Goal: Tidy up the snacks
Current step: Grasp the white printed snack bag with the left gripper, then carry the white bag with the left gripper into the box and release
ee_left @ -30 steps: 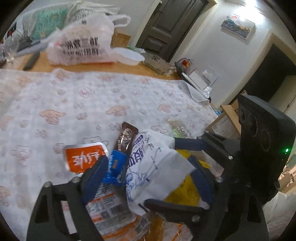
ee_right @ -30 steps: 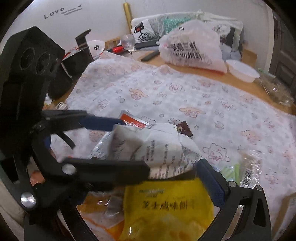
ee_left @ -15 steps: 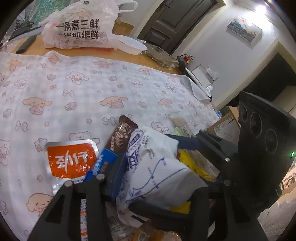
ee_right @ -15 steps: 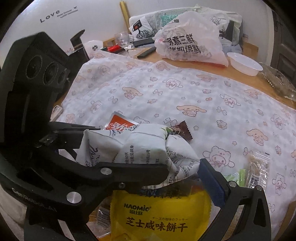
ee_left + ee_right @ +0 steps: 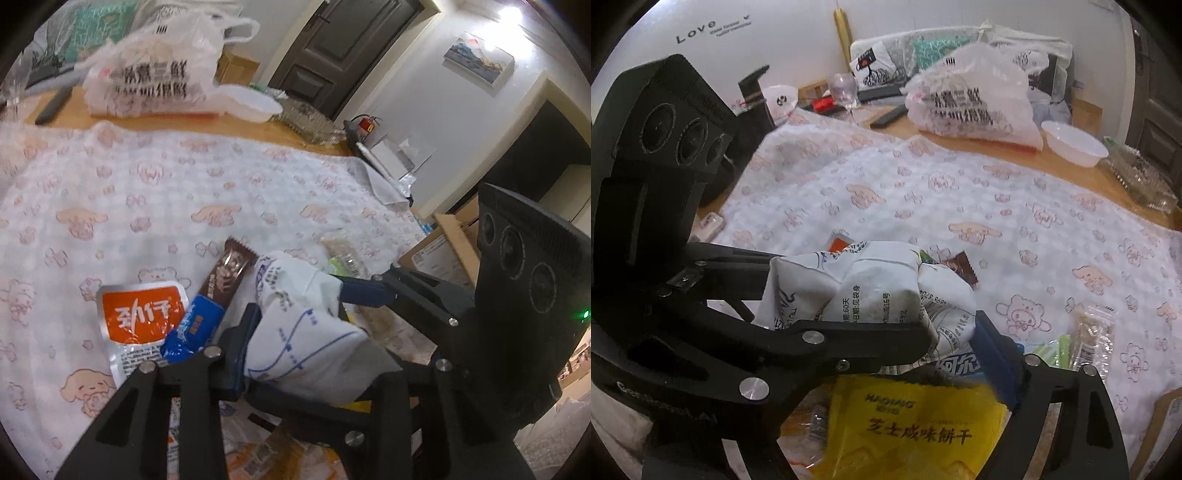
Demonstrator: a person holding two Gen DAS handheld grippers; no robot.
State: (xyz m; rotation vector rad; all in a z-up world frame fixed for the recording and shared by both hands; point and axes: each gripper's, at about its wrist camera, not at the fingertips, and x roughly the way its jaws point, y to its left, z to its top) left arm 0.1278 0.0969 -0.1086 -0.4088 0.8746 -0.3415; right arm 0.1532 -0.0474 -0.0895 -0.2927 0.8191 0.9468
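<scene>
A white snack bag with blue print (image 5: 306, 325) is squeezed between both grippers just above the cloth. My left gripper (image 5: 295, 314) is shut on one end of it; my right gripper (image 5: 945, 328) is shut on the other end, where the bag (image 5: 871, 288) bulges over the fingers. Under it lie a yellow biscuit pack (image 5: 908, 424), an orange sachet (image 5: 142, 314), a blue bar (image 5: 192, 328) and a brown chocolate bar (image 5: 227, 273). A clear-wrapped bar (image 5: 1093, 336) and a green packet (image 5: 1056, 350) lie to the right.
The table has a white cartoon-print cloth (image 5: 960, 199). At the back stand a printed plastic bag (image 5: 971, 103), a white bowl (image 5: 1075, 144), a wine glass (image 5: 846, 92), a remote (image 5: 886, 116) and a clear tray (image 5: 1141, 177). A cardboard box (image 5: 443, 247) stands beyond the table edge.
My left gripper closed from open onto the white bag. Both grippers lifted it slightly, so the yellow pack and the snacks beneath show more.
</scene>
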